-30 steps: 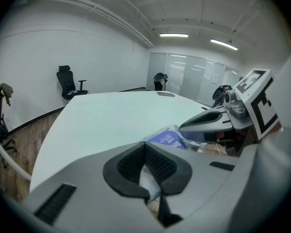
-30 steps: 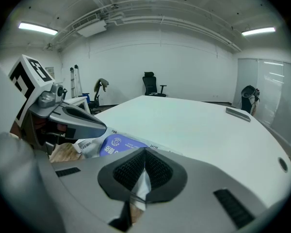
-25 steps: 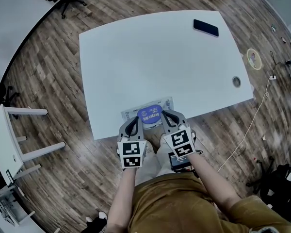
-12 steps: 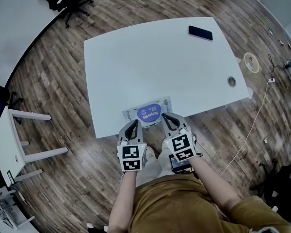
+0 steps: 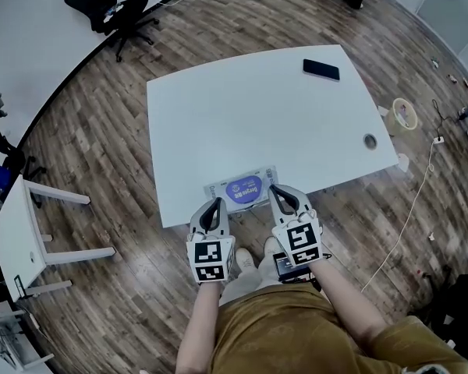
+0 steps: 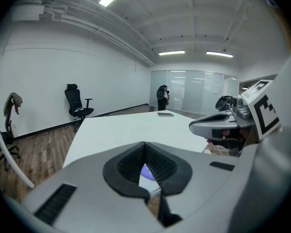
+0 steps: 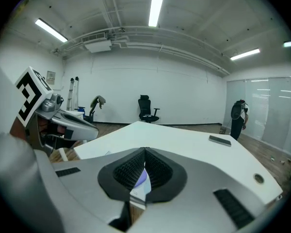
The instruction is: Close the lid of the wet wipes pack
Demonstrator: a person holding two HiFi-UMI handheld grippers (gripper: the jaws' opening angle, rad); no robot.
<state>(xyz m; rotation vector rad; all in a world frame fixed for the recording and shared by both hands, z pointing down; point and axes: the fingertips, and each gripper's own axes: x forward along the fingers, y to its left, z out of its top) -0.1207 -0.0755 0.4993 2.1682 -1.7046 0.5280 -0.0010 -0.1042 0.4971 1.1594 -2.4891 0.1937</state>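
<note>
Your left gripper (image 5: pixel 211 209) and right gripper (image 5: pixel 281 199) both have their fingers together, empty, just off the desk's (image 5: pixel 249 107) near edge. The wet wipes pack (image 5: pixel 219 186) lies at that edge, so an off-centre press on its purple lid (image 5: pixel 245 188) could slide it off.

Wet wipes pack (image 5: pixel 218 188), wrapper: grey print along the edge, too small to read.
Purple lid (image 5: pixel 244 188): white lettering in the head view, brand not legible.
Left gripper (image 5: pixel 213 206), cube faces: black-and-white square markers, not letters or numerals.
Right gripper (image 5: pixel 279 195), cube faces: the same kind of square markers.
Sheet on glass wall (image 6: pixel 216 88): posted notice, print unreadable.
Notice on white wall (image 7: pixel 50 76): print unreadable.
Finding: no text, brand or number can be read.
</note>
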